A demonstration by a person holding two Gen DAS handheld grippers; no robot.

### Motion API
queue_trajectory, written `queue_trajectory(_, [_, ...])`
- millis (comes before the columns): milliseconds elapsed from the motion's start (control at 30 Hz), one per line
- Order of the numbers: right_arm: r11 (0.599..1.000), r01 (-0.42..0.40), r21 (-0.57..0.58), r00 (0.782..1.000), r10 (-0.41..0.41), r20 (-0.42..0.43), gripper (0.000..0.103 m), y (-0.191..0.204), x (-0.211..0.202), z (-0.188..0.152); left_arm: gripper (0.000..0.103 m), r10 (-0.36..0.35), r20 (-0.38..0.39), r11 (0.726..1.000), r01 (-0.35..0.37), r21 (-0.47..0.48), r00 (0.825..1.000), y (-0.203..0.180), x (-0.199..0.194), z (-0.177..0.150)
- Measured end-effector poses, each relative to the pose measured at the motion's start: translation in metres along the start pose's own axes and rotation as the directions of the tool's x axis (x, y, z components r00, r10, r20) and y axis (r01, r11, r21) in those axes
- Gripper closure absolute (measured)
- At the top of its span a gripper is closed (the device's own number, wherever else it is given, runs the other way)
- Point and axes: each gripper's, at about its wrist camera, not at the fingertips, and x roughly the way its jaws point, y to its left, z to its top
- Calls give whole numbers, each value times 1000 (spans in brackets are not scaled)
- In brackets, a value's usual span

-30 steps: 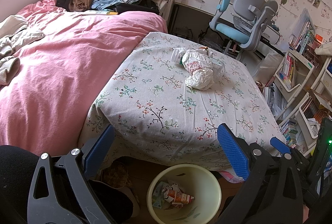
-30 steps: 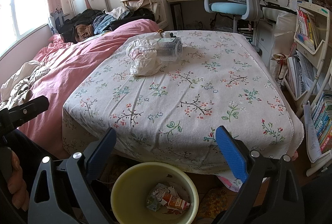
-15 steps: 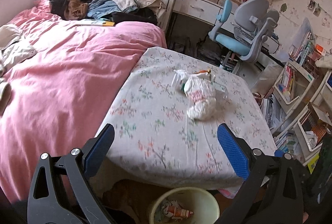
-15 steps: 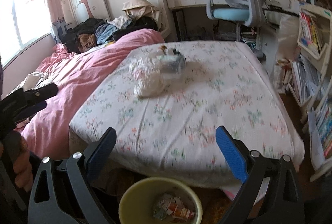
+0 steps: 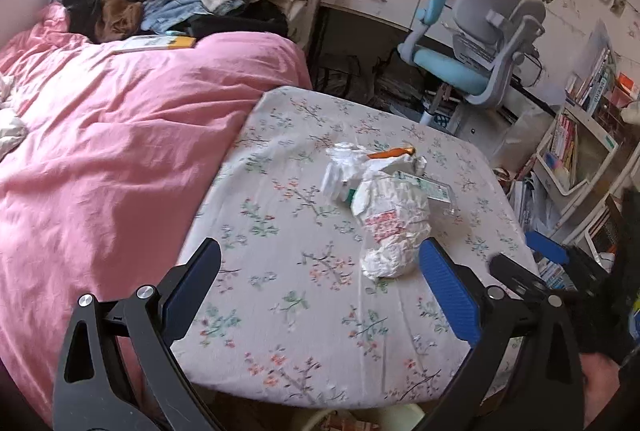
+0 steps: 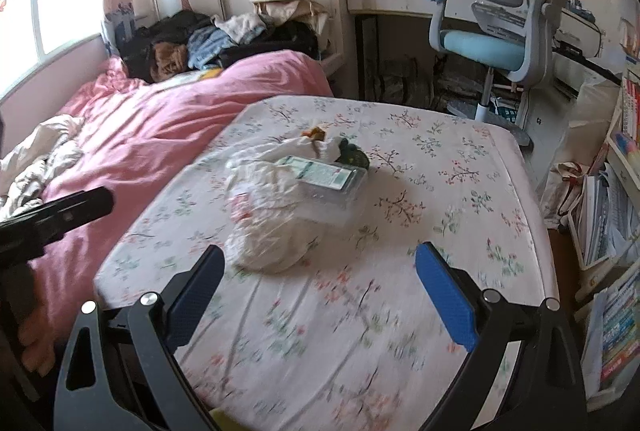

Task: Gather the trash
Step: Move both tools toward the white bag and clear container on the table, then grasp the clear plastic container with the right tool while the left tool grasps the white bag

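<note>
the left gripper (image 5: pixel 320 287) has its blue-padded jaws spread wide, empty, pointing toward 12 o'clock. the right gripper (image 6: pixel 320 289) is likewise agape and empty. at 8 o'clock in the right wrist view, a hand (image 6: pixel 30 335) grips the left tool's handle.

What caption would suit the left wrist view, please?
Open left gripper approaching crumpled white bag on floral-covered table.

Daylit bedroom: pink bed (image 5: pixel 100 151) (clothes heaped at its head), floral-clothed table (image 5: pixel 320 311), blue desk chair (image 6: pixel 492 31).
</note>
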Motion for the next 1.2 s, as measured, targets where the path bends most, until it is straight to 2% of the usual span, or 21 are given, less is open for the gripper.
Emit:
queue_trajectory(233, [995,48,-89,993,-57,-99,11,-17,41,9,7,2,-4,996,-1,89,1000,-27,17,0])
queue_trajectory(467, [980,70,-188,985,-98,-140,11,-20,63,13,7,-9,-22,991,12,131,1000,-44,30,0])
queue_trajectory(667, [972,63,-224,983,-99,-152,11,-21,80,21,7,-15,-48,990,21,141,999,-48,41,-1])
queue_trajectory(900, [973,-11,-231,992,-19,-128,8,-18,97,34,7,-40,-105,991,54,125,994,-48,58,-1])
queue_trajectory(1100, [948,-50,-314,993,13,-119,8,1,113,39,7,-94,-179,995,97,10,979,-35,80,0])
queue_trajectory(1200, [943,-99,-316,985,49,-163,11,6,120,37,7,-102,-199,995,98,-29,975,-32,93,-1])
